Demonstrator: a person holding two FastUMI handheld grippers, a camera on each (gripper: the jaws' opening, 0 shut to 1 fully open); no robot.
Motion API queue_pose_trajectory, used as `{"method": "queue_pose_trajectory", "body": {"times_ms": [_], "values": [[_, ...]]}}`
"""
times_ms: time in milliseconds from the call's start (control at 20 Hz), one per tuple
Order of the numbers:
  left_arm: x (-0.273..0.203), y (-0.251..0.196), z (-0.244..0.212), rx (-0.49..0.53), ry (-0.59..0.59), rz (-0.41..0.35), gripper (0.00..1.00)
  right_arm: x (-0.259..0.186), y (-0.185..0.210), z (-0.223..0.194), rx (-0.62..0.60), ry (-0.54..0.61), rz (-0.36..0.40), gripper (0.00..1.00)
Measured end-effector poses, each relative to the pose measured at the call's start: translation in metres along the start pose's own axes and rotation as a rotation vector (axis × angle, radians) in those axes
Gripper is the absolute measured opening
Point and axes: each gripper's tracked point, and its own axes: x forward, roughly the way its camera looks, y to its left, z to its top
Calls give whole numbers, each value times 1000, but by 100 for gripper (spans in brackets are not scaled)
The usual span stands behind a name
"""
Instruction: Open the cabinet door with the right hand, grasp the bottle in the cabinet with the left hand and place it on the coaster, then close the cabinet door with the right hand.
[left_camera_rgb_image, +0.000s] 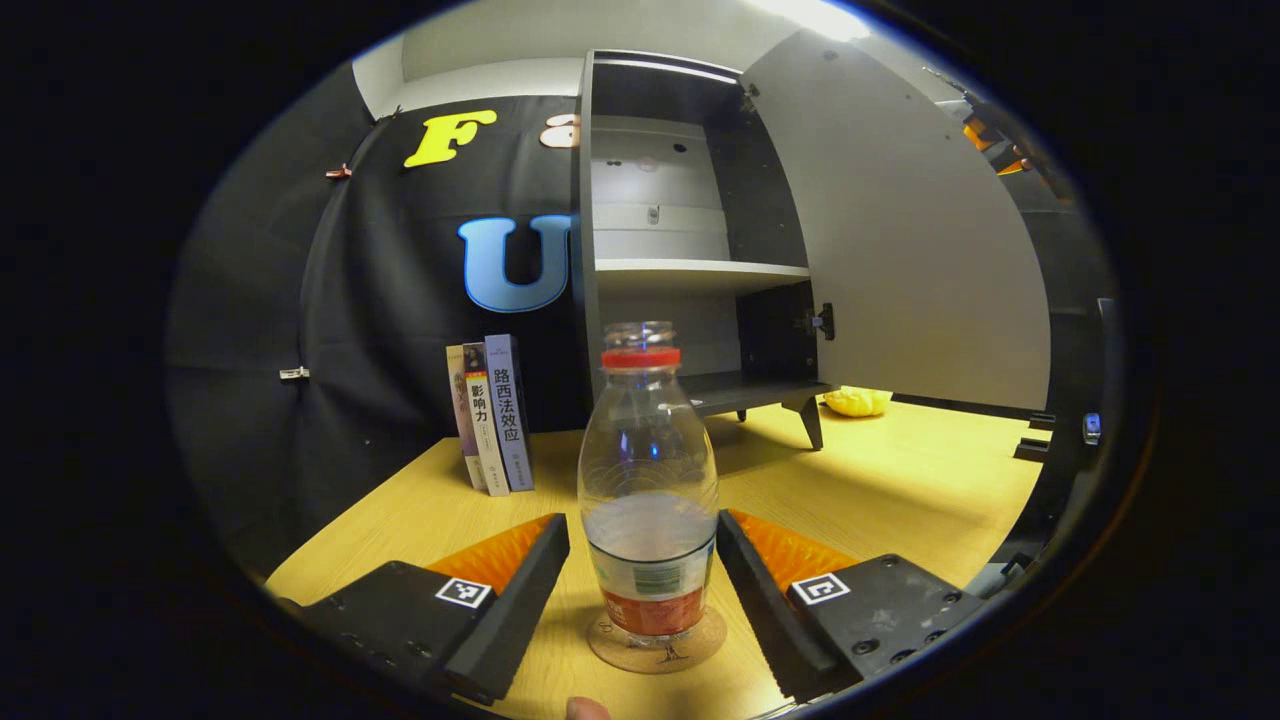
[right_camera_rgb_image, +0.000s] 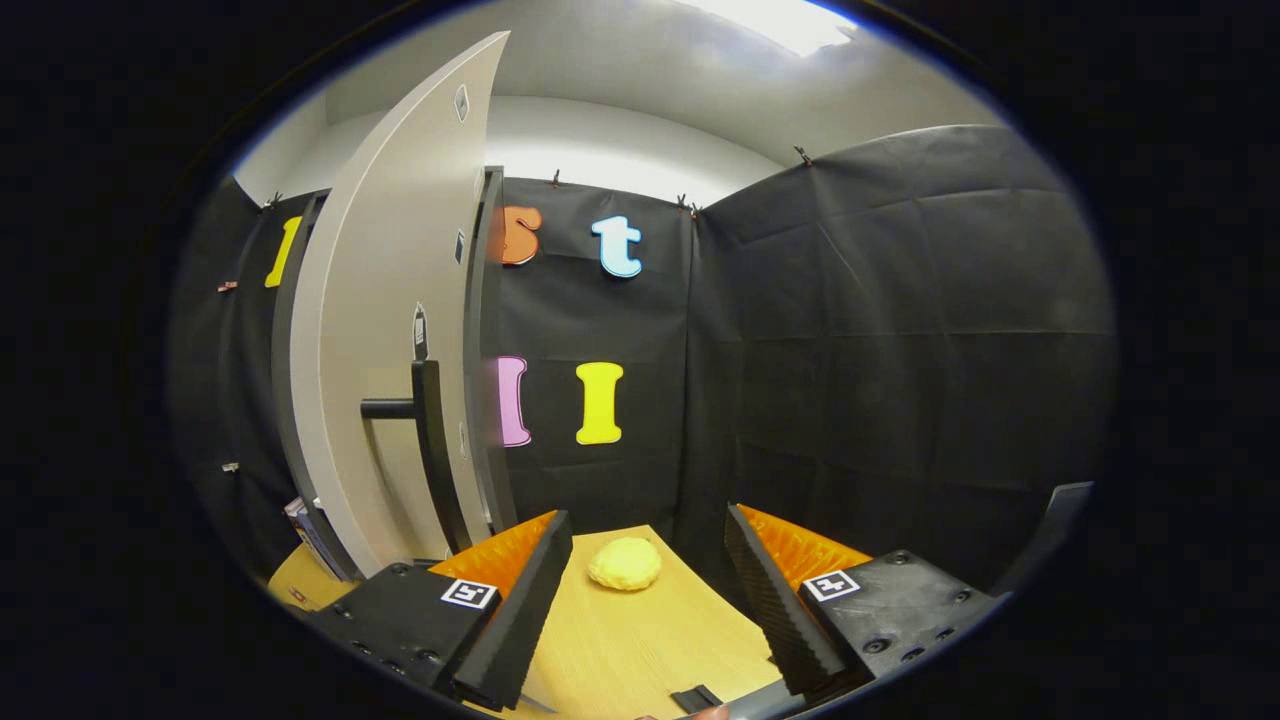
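Risk of tipping bottle (left_camera_rgb_image: 648, 480) off coaster (left_camera_rgb_image: 656, 643) if spread left gripper (left_camera_rgb_image: 640, 560) clips it; right gripper (right_camera_rgb_image: 640, 560) spread, empty, cabinet door (right_camera_rgb_image: 385, 330) ajar.

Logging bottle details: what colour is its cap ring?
Red ring on the bottle; clearest in the left gripper view.

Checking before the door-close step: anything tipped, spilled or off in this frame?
Nothing spilled or tipped. The bottle stands upright on the coaster, red cap on, between the open left gripper fingers. The cabinet door is wide open, as expected. Only oddity: a yellow lumpy object lies loose on the table behind the door.
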Motion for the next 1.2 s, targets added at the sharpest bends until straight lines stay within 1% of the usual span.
{"method": "queue_pose_trajectory", "body": {"times_ms": [100, 200, 300, 400, 450, 550, 650, 750, 850, 950, 1050, 1200], "values": [[-12, 3, 14, -7, 6, 2, 93, 5, -2, -5, 6, 5, 9, 95], [-26, 8, 37, -38, 4, 18, 93, 9, -10, -9, -25, 12, -4, 95], [-38, 6, 67, -59, -1, 33, 93, 14, -15, -17, -42, 38, -4, 95], [-45, 2, 104, -58, -11, 37, 93, 23, -17, -20, -26, 65, -2, 95], [-45, 1, 120, -76, -9, 40, 93, 25, -16, -20, -19, 71, 2, 95], [-44, -2, 156, -113, -4, 61, 94, 33, -15, -19, -14, 80, 11, 95], [-42, 4, 204, -124, -38, 115, 93, 35, -9, -21, -5, 83, 36, 95], [-36, 14, 245, -106, -73, 181, 93, 40, 0, -17, 7, 77, 63, 95], [-27, 16, 281, -81, -97, 209, 94, 41, 8, -15, 12, 74, 86, 95], [-16, 13, 305, -98, -109, 216, 94, 40, 18, -14, 7, 73, 109, 95], [-9, 11, 319, -128, -101, 228, 94, 42, 19, -12, -10, 62, 111, 94], [-1, 6, 338, -146, -99, 234, 93, 40, 19, -16, 21, 81, 109, 93]]}}
